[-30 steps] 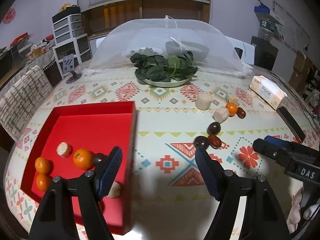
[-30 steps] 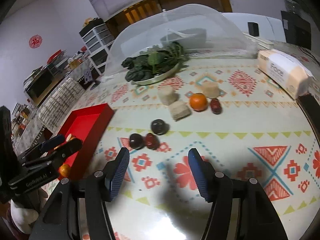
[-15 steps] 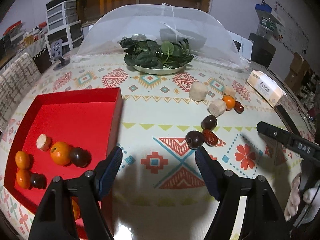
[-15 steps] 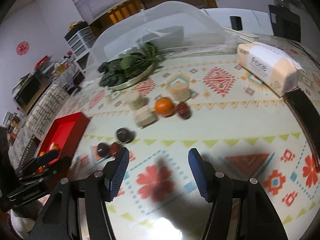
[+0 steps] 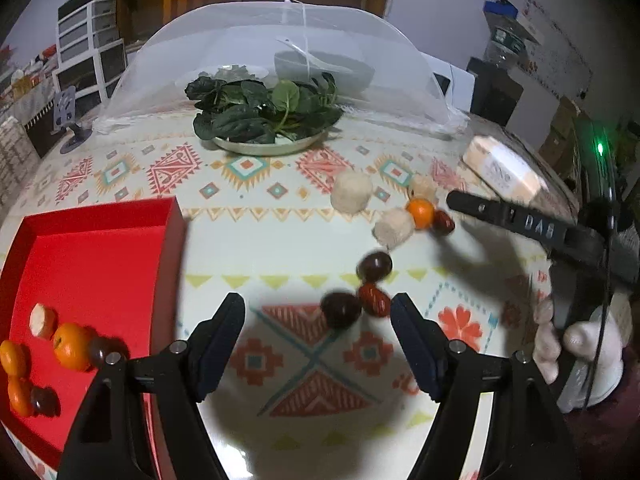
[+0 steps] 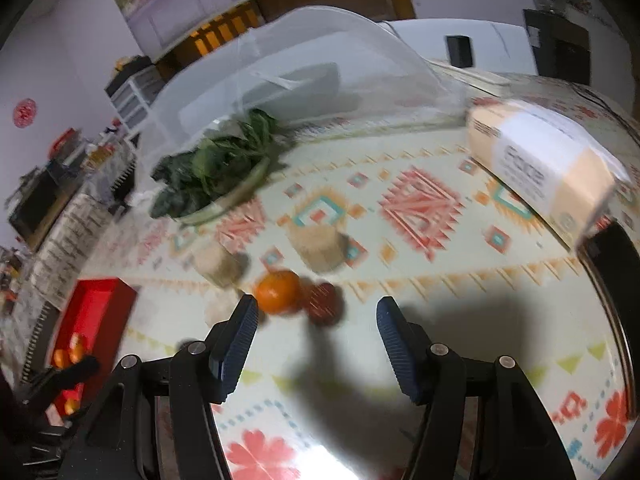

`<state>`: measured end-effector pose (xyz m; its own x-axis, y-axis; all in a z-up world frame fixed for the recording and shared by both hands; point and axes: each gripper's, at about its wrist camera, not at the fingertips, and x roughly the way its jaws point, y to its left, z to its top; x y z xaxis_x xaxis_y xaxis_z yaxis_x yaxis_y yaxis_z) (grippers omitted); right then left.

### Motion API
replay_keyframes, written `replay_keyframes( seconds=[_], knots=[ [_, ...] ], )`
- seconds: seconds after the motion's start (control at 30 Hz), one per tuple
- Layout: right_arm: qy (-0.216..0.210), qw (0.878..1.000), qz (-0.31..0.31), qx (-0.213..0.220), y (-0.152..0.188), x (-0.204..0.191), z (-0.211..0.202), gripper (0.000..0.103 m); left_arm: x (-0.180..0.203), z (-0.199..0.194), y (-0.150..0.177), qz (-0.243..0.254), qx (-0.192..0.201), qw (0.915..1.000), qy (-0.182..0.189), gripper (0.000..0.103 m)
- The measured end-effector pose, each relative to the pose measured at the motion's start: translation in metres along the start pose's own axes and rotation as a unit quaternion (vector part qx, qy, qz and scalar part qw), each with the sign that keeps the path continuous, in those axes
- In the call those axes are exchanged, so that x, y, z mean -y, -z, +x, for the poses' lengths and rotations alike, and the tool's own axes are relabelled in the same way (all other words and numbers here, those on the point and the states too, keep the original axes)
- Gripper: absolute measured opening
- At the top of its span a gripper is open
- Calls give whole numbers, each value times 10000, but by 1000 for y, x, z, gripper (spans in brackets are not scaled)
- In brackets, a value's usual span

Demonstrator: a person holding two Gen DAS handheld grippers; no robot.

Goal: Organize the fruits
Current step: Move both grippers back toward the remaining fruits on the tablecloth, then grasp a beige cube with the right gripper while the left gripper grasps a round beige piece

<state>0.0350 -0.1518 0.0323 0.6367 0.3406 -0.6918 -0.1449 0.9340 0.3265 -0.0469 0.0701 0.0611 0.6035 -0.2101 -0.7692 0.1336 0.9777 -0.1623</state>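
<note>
Now both my grippers, left (image 5: 318, 330) and right (image 6: 312, 330), hang open and empty. Ahead on the table (image 5: 280, 236), right of the red tray (image 5: 100, 264), sit a light, firm orange (image 6: 278, 291) and a smooth red fruit (image 6: 325, 303); I'd pinch each across its middle.

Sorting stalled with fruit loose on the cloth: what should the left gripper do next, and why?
Probably ease the left gripper forward and down over the dark fruit. Its jaws are open and empty, that fruit lies just ahead between them, and the red tray already holds similar ones.
</note>
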Motion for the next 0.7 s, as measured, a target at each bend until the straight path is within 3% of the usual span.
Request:
replay_keyframes(
  seconds=[0.2,0.4,0.53,0.7],
  knots=[
    [-61,9991,-414,-45,-4,-18,10,66,-19,8,-38,-524,87,9985,153,75],
    [-325,9946,-974,-158,13,-39,11,66,-29,33,-45,-900,-165,9952,360,75],
    [-11,9904,-1356,-255,19,-59,26,65,-28,44,-42,-1065,-245,9928,485,75],
    [80,9890,-1464,-187,17,-70,32,64,-30,51,-46,-1281,-234,9899,565,75]
  ],
)
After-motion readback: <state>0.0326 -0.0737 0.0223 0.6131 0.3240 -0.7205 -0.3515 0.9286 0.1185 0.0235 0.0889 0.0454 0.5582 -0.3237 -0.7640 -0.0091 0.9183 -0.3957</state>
